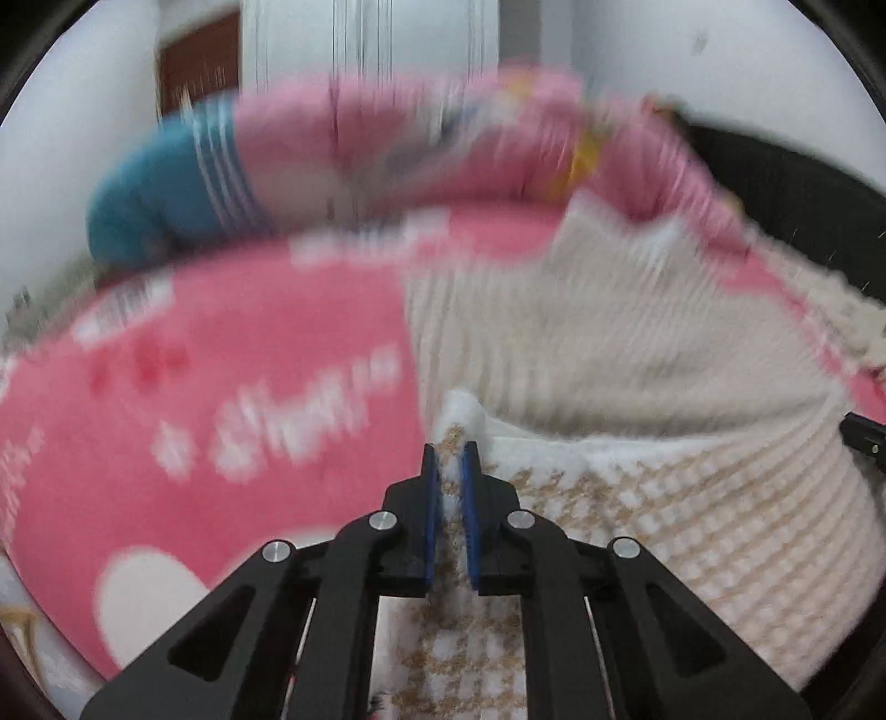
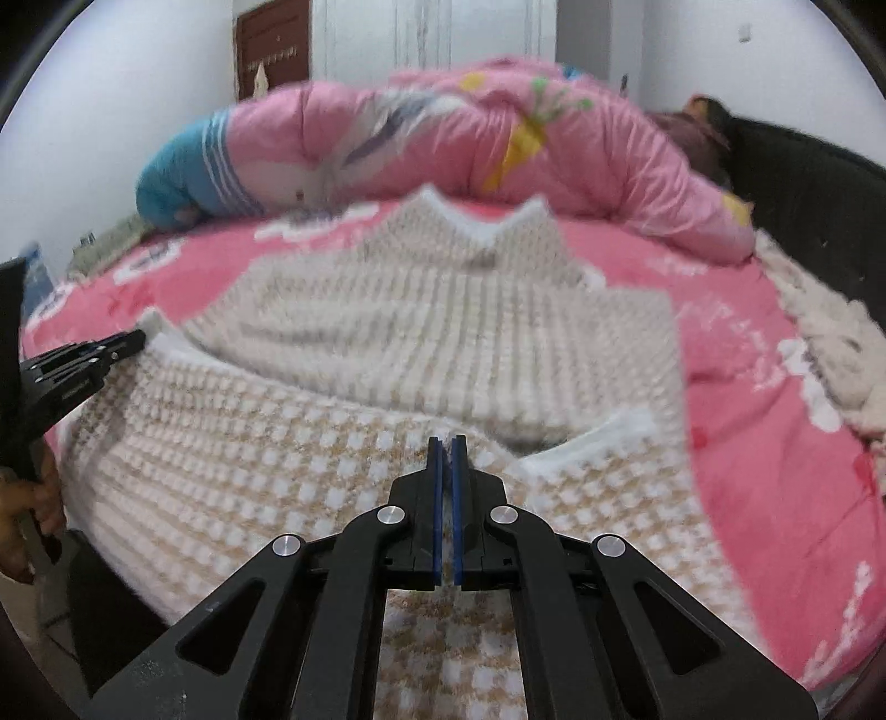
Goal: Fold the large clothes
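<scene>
A large cream and tan checked knit sweater (image 2: pixel 432 310) lies on a pink bed sheet (image 2: pixel 775 443), neck to the far side. Its near hem is lifted and folded up toward the middle. My left gripper (image 1: pixel 453 459) is shut on the sweater's left hem corner (image 1: pixel 459 415), cloth pinched between the blue pads. My right gripper (image 2: pixel 447 451) is shut on the hem further right, over the checked underside (image 2: pixel 310 459). The left gripper also shows at the left edge of the right wrist view (image 2: pixel 119 343). The left wrist view is blurred by motion.
A rolled pink quilt with a blue end (image 2: pixel 443 144) lies across the far side of the bed. A dark headboard or sofa (image 2: pixel 803 183) stands at the right. A cream blanket (image 2: pixel 830 343) lies by the right edge. A brown door (image 2: pixel 271 44) is in the far wall.
</scene>
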Motion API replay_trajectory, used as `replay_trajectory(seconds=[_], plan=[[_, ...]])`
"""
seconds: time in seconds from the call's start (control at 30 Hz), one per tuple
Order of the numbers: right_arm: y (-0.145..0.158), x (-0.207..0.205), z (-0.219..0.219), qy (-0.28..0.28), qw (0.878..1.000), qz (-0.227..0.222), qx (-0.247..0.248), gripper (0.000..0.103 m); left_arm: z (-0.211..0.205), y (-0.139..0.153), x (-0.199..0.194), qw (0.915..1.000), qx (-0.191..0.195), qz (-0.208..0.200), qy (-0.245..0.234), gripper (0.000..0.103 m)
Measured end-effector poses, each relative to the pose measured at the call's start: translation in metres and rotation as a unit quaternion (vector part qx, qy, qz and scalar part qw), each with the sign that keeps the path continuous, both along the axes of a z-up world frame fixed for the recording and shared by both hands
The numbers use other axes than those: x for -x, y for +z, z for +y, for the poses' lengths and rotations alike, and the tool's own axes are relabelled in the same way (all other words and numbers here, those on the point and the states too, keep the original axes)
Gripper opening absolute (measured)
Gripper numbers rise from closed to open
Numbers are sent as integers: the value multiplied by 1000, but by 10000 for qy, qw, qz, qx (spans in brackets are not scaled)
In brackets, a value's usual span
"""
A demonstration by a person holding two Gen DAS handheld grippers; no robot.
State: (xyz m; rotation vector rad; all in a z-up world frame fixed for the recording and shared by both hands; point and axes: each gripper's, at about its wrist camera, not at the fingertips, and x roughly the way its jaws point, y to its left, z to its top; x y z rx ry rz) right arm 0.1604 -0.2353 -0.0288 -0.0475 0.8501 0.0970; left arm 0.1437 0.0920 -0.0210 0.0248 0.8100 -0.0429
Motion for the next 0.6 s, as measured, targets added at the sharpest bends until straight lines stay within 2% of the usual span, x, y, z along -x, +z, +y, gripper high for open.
replay_trajectory(seconds=[0.03,0.1,0.17,0.23,0.3,0.33,0.4,0.43,0.5,0.53,0.57,0.6], plan=[[-15,-4,-1,11,9997,231,-93,0,2,-4,0,10000,24,39,21,15],[-18,-2,-1,-4,9997,230,-91,1,4,5,11,9998,85,-173,87,19],[-15,-2,-4,-6,9995,255,-173,1,3,22,25,9985,20,-508,200,24],[-16,-4,-10,-31,9988,317,-370,1,1,42,42,9951,-12,-942,288,24],[-18,-7,-16,-54,9974,385,-603,1,-2,53,52,9924,236,-1200,161,24],[-17,-7,-19,-64,9965,423,-720,1,-9,56,56,9910,486,-1245,-80,24],[-15,-6,-23,-45,9944,513,-923,5,-26,50,53,9906,726,-1045,-505,25],[-13,-6,-25,-32,9932,541,-1027,10,-39,38,46,9913,785,-744,-752,25],[0,2,-38,-25,9889,494,-1398,18,-57,11,33,9942,599,-232,-868,25],[11,10,-47,-86,9884,302,-1483,25,-62,-2,27,9951,512,1,-847,25],[19,16,-55,-156,9889,138,-1471,31,-61,-8,25,9950,564,48,-827,25],[30,23,-64,-311,9903,-78,-1351,47,-59,-9,25,9946,652,12,-810,25]])
